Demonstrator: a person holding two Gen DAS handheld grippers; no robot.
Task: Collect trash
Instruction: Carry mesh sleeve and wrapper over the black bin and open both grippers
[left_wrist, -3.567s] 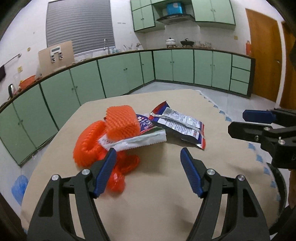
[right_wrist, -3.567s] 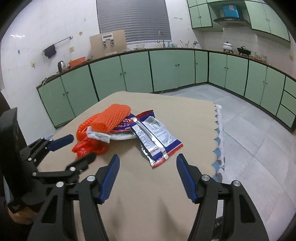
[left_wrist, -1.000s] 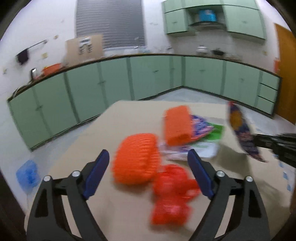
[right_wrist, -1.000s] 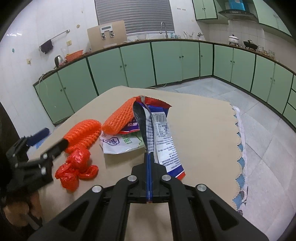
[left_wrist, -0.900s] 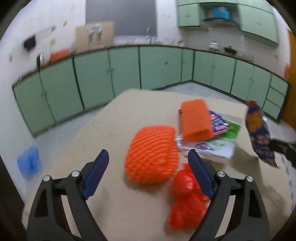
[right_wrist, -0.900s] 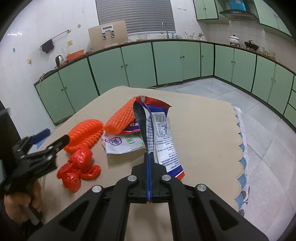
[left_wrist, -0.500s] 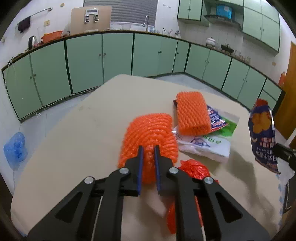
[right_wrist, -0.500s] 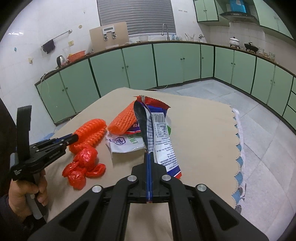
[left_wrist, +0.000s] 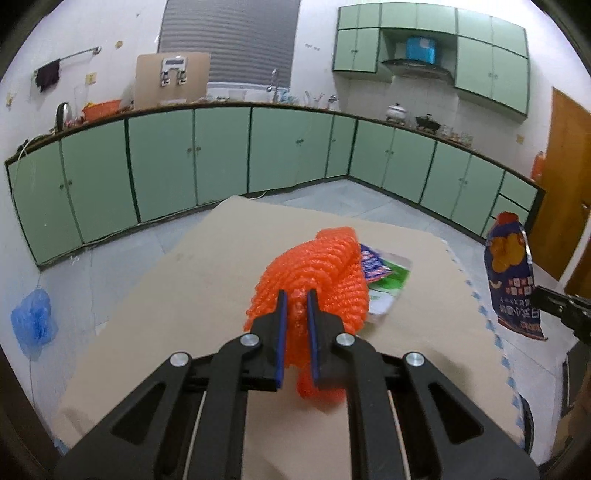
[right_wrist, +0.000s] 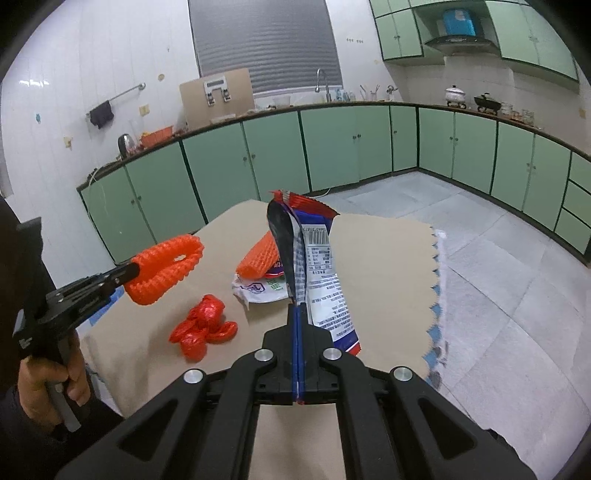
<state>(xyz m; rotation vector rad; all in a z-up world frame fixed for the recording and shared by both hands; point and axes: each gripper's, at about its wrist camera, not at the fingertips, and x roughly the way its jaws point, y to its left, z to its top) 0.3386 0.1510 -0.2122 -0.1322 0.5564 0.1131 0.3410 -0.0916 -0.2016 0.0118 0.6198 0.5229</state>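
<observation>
Left wrist view: your left gripper (left_wrist: 294, 306) is clamped on an orange foam fruit net (left_wrist: 314, 273), its blue pads pinching the near end narrow while the net bulges ahead of the fingertips, off the table (left_wrist: 166, 295). Just past the net and to the right of your fingers lies a white-and-green wrapper (left_wrist: 388, 284) with a blue-and-red packet (left_wrist: 373, 260) on top of it; the print on both is too small to read. Far right of your fingers, the right gripper's tip (left_wrist: 561, 306) holds a dark blue snack bag (left_wrist: 511, 273) upright, with orange pictures and white characters on it that you may not make out at this blur. A blue plastic bag (left_wrist: 33, 323) sits on the floor off to the left.

Right wrist view: your right gripper (right_wrist: 297, 314) is closed tight on the snack bag (right_wrist: 314, 266), which rises ahead of the fingertips showing its silver inside, a barcode and fine printed text, unreadable here. The bag hides part of the table behind it. Left of your fingers lie a crumpled red plastic bag (right_wrist: 203, 326), the white-and-green wrapper (right_wrist: 262, 288) bearing a small purple logo, and a second orange foam net (right_wrist: 258, 256) on it. Further left, your left hand (right_wrist: 48, 380) holds the left gripper (right_wrist: 129, 273) with the first net (right_wrist: 166, 267) above the table (right_wrist: 388, 266).
</observation>
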